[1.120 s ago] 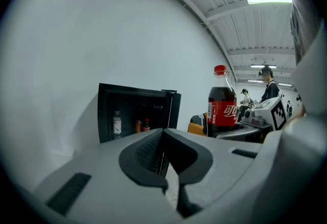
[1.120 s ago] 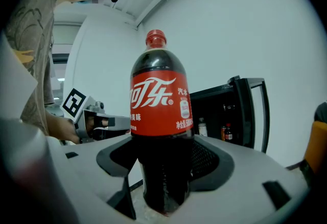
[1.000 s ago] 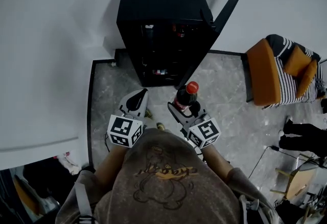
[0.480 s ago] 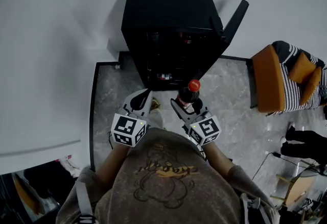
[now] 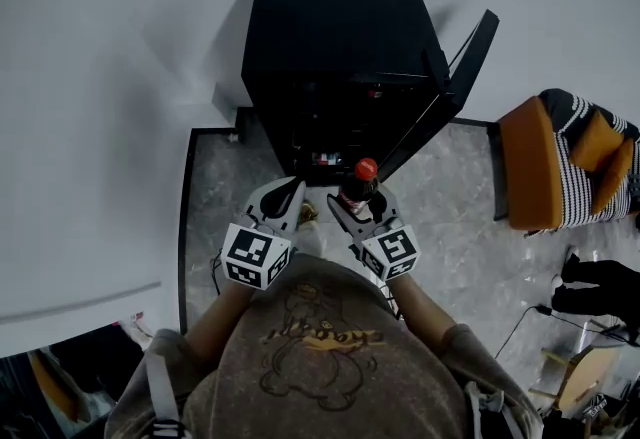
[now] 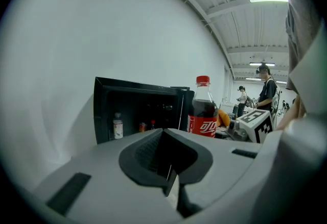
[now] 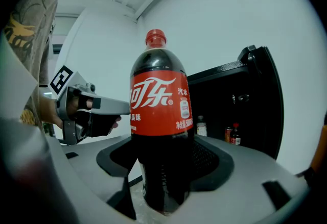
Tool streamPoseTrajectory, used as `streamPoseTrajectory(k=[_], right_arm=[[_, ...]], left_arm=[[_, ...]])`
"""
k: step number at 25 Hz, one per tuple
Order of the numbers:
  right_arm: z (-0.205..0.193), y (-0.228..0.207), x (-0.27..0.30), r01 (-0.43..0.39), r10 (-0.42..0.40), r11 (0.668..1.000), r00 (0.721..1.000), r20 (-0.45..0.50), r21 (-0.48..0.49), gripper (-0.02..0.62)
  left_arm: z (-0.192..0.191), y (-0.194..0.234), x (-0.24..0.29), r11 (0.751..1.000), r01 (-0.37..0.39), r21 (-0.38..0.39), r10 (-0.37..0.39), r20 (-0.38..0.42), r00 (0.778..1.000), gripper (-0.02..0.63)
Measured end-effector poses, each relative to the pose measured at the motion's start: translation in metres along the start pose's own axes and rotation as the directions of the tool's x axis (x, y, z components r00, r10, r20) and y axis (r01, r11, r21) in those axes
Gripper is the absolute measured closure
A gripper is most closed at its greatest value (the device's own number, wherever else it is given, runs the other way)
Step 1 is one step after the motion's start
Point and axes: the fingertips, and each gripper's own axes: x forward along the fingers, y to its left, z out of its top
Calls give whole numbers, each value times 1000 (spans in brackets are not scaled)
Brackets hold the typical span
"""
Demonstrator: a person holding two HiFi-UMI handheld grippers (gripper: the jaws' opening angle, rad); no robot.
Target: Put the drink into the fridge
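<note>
Left gripper (image 6: 171,183) jaws together, nothing between them. Ahead, open black fridge (image 6: 138,108) with small bottles (image 6: 118,126) inside. Cola bottle (image 6: 203,113) upright, red cap, beside a marker cube (image 6: 258,124).

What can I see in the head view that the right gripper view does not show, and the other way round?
Only the head view: the orange chair and the top of the fridge. Only the right gripper view: the red label on the cola bottle, and the jaws closed on its lower body. Both: the bottle held in the right gripper, the left gripper beside it, and the black fridge with its door open.
</note>
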Motion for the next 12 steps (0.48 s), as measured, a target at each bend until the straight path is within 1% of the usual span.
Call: streamPoseTrajectory(k=[4,8,12], right_arm=[[-7,-10,20,-6,6,1000,1000,-1,-9,305],[-13,-24,43,-1,1,1000,1000,-14,7,305],[-18,-39,61,4,-3,1000,999,-33,12,305]], left_arm=[[3,8,9,1000,6,2,-6,-5,1000,601],[4,18,15,1000,5,14,-4,-10,1000,601],[3,26,23,1000,5,0,-5,-19,1000,601]])
